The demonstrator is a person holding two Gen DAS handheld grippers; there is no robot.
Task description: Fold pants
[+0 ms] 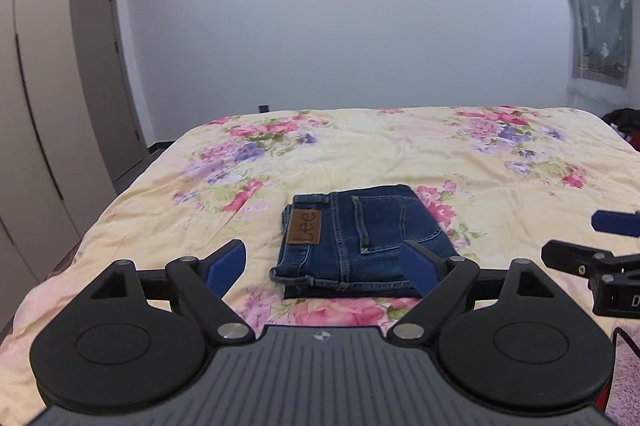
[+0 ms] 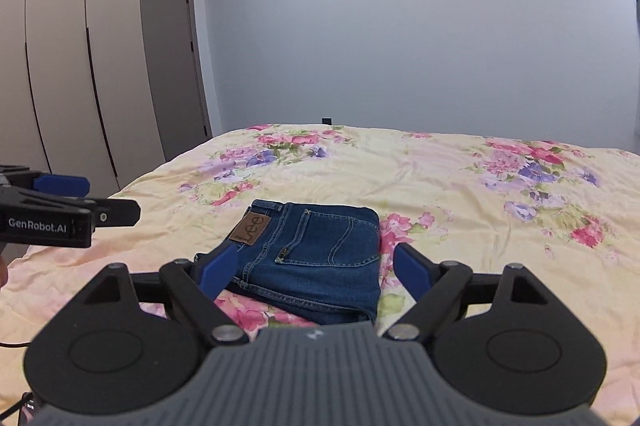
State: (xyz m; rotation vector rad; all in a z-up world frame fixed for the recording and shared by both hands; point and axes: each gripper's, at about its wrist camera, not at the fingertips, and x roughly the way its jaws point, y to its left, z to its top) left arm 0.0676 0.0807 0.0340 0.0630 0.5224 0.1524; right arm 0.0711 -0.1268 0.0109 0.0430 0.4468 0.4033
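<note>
A pair of blue jeans (image 1: 360, 242) lies folded into a compact rectangle on the floral bed cover, brown Lee patch and back pocket facing up. It also shows in the right wrist view (image 2: 320, 258). My left gripper (image 1: 324, 266) is open and empty, held above the near edge of the jeans. My right gripper (image 2: 316, 272) is open and empty, also just short of the jeans. The right gripper shows at the right edge of the left wrist view (image 1: 600, 246). The left gripper shows at the left of the right wrist view (image 2: 68, 205).
The bed (image 1: 400, 153) has a yellow cover with pink and purple flowers. A wardrobe (image 2: 60, 65) and a door (image 2: 172, 57) stand at the left. A plain wall is behind the bed. A green curtain (image 1: 600, 25) hangs at the far right.
</note>
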